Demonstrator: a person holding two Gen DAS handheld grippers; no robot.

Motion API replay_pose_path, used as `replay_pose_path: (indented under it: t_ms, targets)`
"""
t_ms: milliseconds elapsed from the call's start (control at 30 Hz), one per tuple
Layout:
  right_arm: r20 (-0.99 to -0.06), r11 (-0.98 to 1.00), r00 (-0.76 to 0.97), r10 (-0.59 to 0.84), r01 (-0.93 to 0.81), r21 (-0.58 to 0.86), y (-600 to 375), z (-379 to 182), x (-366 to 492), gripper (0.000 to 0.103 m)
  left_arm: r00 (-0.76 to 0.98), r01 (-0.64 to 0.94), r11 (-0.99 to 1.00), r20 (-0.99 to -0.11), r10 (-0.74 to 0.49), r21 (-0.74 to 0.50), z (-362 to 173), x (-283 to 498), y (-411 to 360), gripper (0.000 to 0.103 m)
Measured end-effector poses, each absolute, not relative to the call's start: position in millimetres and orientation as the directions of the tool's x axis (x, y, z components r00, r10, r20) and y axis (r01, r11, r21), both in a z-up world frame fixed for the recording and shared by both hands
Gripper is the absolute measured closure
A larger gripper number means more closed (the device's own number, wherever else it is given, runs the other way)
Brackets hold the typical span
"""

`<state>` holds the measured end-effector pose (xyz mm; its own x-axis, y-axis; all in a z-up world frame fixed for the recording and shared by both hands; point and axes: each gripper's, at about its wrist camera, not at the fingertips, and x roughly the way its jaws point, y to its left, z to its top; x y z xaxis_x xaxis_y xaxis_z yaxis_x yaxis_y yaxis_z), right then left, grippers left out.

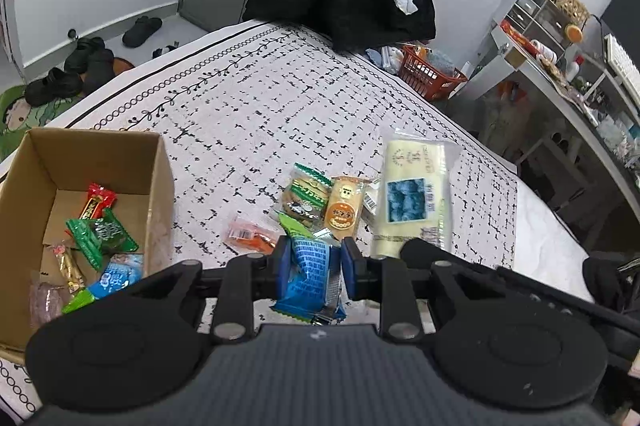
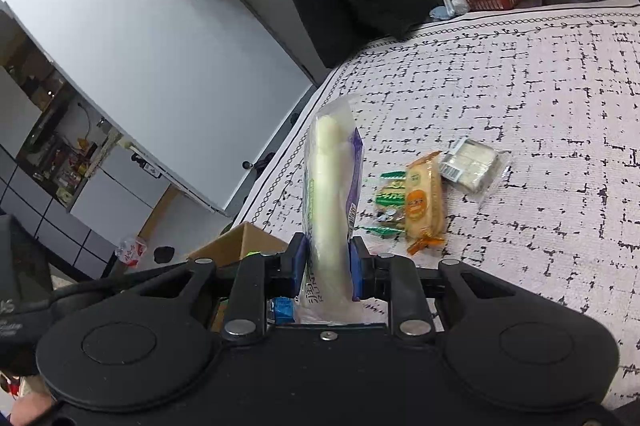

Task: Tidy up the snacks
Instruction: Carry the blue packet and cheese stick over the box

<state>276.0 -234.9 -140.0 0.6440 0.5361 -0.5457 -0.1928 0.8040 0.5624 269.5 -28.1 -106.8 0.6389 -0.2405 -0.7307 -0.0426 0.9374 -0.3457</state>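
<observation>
Left gripper [image 1: 314, 262]: pads clamped on a blue snack packet [image 1: 310, 276], lifted clear of the tablecloth [image 1: 280, 97]. Right gripper [image 2: 328, 266]: pads closed on the near end of a large clear bag of pale snack [image 2: 328, 185], which stands on edge between them.

Risks (judged): the large bag is held by one end only; its weight could swing it or slide it out of the pads. The crumpled blue packet could slip for the same reason. The cardboard box [image 1: 156, 161] sits close on the left, so two loads arriving together could collide over it.

Count: grippers 2; held items 2; box 1, holding about 7 packets [image 1: 100, 238]; loose on the cloth 4: green biscuit pack [image 1: 306, 197], orange cracker pack [image 1: 344, 211], orange wrapper [image 1: 250, 236], clear pale pack [image 2: 472, 163].
</observation>
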Motion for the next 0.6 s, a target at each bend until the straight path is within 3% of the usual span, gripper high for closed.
replay_pose_path:
  t_ms: [600]
  targets:
    - [-0.544, 0.817, 0.638, 0.546, -0.258, 0.516, -164.2, -118.3, 267.9, 0.08, 0.662, -0.07, 0.891, -0.689, -0.295, -0.448, -93.2, 257.3, 47.7, 0.078]
